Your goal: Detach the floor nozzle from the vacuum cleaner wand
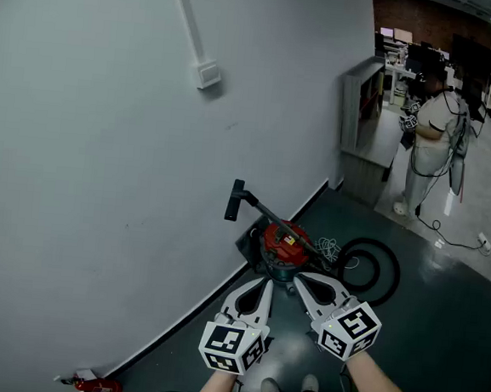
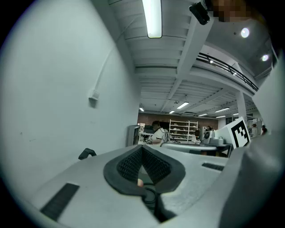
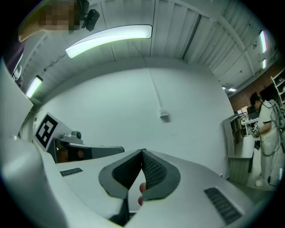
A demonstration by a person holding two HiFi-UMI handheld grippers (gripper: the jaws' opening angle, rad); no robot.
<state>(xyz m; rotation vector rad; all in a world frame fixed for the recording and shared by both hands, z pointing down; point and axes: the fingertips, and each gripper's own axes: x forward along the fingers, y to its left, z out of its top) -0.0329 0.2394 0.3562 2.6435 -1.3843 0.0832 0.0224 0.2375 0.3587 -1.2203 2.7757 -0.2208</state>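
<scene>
The red canister vacuum [image 1: 286,241] sits on the dark floor against the white wall. Its black wand [image 1: 266,210] slants up-left to the black floor nozzle [image 1: 235,200], which is raised beside the wall; the nozzle [image 2: 87,153] also peeks over the jaw in the left gripper view. My left gripper [image 1: 265,281] and right gripper [image 1: 300,279] are side by side just short of the canister, held about level. Both are shut with nothing between the pads, as the left gripper [image 2: 142,148] and right gripper [image 3: 142,152] show in their own views. Neither touches the vacuum.
A coiled black hose [image 1: 369,266] and loose cables [image 1: 331,245] lie right of the canister. A person [image 1: 430,139] stands at the back right beside a grey cabinet [image 1: 363,124]. A small red object [image 1: 96,384] lies by the wall at lower left. A white box [image 1: 207,74] is fixed on the wall.
</scene>
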